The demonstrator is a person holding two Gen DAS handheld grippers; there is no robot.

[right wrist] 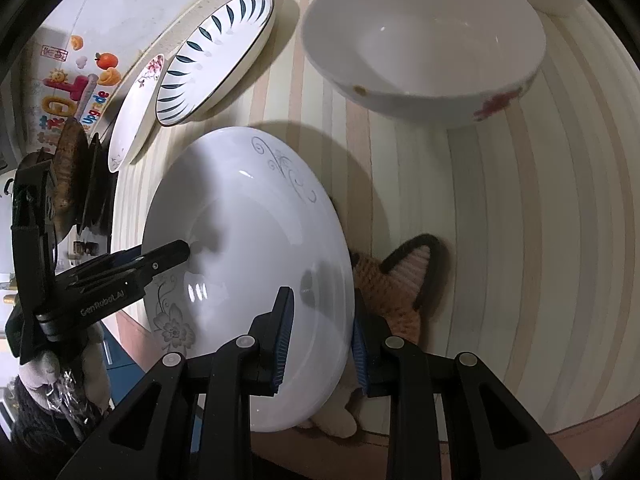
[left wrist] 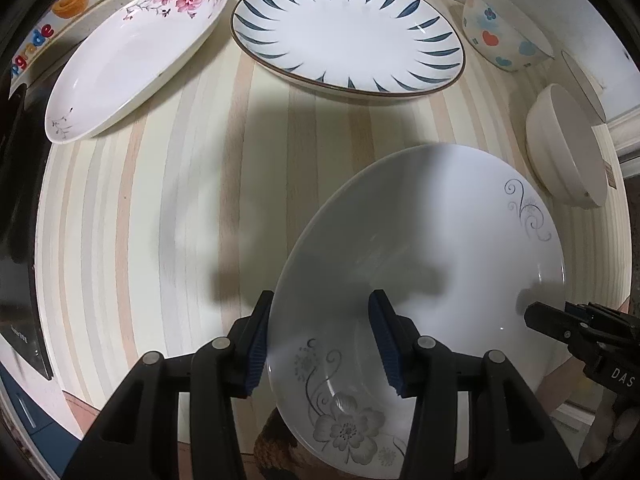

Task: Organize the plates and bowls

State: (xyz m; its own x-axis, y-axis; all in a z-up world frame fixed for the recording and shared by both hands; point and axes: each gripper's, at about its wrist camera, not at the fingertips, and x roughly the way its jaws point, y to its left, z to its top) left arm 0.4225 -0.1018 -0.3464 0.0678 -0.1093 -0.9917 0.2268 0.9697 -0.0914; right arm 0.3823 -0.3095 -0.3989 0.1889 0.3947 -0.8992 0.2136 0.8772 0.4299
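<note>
A white plate with grey flower prints point(left wrist: 440, 248) point(right wrist: 256, 240) hangs tilted above the striped table, held from two sides. My left gripper point(left wrist: 320, 304) is shut on its near rim, one blue pad outside the edge and one on the inner face. My right gripper point(right wrist: 320, 304) is shut on the opposite rim, its right finger partly hidden behind the plate. In the left wrist view the right gripper's finger point(left wrist: 538, 316) touches the plate's far side. In the right wrist view the left gripper's finger point(right wrist: 172, 254) rests on the plate's inside.
On the striped table point(left wrist: 140, 240) lie a pink-rose oval plate point(left wrist: 132, 60), a blue-leaf plate point(left wrist: 348, 32), a heart-patterned bowl point(left wrist: 504, 28) and a cream bowl point(left wrist: 564, 148). A white bowl with red flowers point(right wrist: 424, 40) stands ahead. A knitted orange toy point(right wrist: 400, 280) lies under the plate's edge.
</note>
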